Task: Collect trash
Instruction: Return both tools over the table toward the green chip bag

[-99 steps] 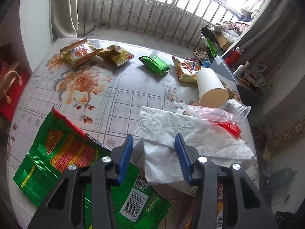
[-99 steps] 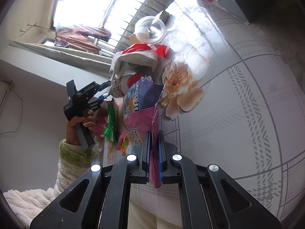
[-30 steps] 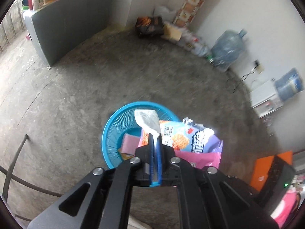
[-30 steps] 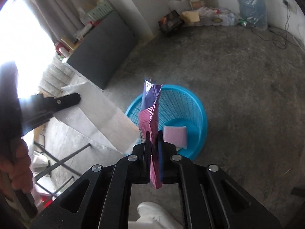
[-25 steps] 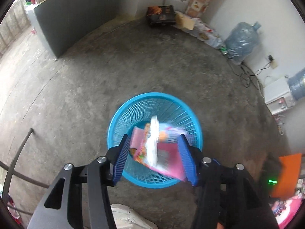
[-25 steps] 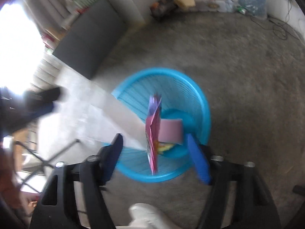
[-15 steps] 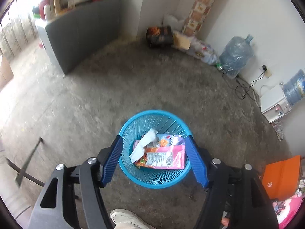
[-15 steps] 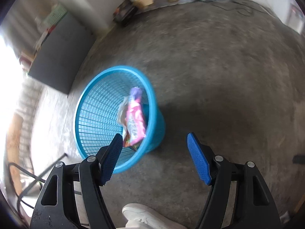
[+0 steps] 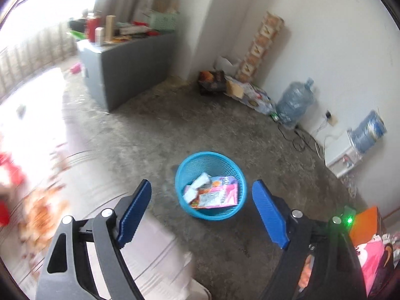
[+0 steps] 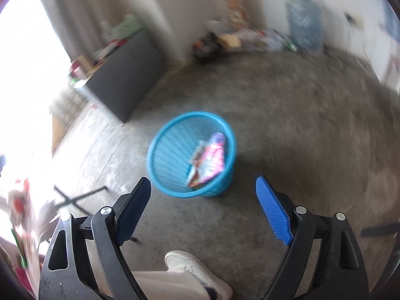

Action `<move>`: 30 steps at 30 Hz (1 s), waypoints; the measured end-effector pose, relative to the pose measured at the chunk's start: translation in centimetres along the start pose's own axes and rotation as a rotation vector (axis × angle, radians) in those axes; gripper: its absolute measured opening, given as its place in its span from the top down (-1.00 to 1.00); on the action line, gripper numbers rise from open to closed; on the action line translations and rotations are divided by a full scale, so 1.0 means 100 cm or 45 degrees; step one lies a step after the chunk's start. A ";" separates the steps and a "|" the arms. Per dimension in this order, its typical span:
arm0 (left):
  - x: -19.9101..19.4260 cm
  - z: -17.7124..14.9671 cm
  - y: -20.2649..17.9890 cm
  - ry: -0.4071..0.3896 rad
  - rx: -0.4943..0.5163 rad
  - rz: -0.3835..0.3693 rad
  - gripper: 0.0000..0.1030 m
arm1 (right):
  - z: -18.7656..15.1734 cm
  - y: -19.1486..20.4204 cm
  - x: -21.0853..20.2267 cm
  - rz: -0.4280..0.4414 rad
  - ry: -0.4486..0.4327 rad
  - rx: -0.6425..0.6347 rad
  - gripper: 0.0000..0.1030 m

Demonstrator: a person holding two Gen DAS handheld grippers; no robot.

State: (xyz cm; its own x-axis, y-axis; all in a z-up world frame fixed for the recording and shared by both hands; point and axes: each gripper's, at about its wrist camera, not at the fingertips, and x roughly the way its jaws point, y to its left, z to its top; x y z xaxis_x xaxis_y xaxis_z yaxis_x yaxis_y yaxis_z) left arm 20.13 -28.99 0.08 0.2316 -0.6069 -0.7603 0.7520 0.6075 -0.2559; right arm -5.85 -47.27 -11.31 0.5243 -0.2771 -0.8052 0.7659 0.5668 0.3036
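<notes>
Nearest the lens, the left tongs (image 9: 201, 212) stand wide apart with nothing between the blue pads; their jaws have just been opening, and the same goes for the right tongs (image 10: 202, 211), which are equally spread and empty. Below the right tongs a white shoe (image 10: 197, 272) and a pale trouser leg show on the concrete floor (image 9: 225, 125). At the left edge of the left wrist view a patterned tabletop (image 9: 75, 212) runs off in blur, with reddish smears on it that may be more wrappers, though I cannot tell.

A little farther out stands the blue mesh basket (image 9: 210, 156), upright on the floor. Inside it lie the pink snack packet (image 9: 225, 196) and a crumpled white tissue (image 9: 196, 186), leaning against the far wall of the basket.

Such trash looks light, thin and limp: film packets are slippery and will fold, so I would pinch them at a flat edge or corner; tissue tears easily, so a bunched part is safer.

Beyond are a grey cabinet (image 9: 125, 62) and water jugs (image 9: 295, 102) by the wall
</notes>
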 end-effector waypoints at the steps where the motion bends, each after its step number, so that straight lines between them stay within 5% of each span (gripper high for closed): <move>1: -0.016 -0.007 0.011 -0.033 -0.019 0.019 -0.57 | 0.001 0.014 -0.006 -0.003 -0.010 -0.051 -0.69; 7: -0.109 -0.056 0.083 -0.196 -0.192 0.164 -0.58 | -0.002 0.108 -0.040 -0.009 -0.138 -0.407 -0.84; 13: -0.202 -0.140 0.158 -0.343 -0.464 0.397 -0.63 | -0.031 0.190 -0.050 0.000 -0.241 -0.769 -0.84; 22: -0.281 -0.263 0.242 -0.443 -0.924 0.638 -0.63 | -0.076 0.286 -0.050 0.311 -0.139 -1.116 -0.84; 25: -0.289 -0.278 0.267 -0.471 -1.020 0.632 -0.63 | -0.083 0.308 -0.057 0.463 -0.052 -1.132 -0.84; 30: -0.283 -0.292 0.313 -0.547 -1.221 0.462 -0.63 | -0.088 0.325 -0.064 0.586 0.052 -1.094 -0.84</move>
State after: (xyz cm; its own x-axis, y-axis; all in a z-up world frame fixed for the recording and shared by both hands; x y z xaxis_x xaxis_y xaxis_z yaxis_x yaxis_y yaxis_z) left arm 19.10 22.14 -3.89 0.6755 -0.3271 -0.6609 -0.1493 0.8170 -0.5570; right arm 12.42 -20.26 -0.73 0.6784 0.1312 -0.7228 -0.0514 0.9900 0.1314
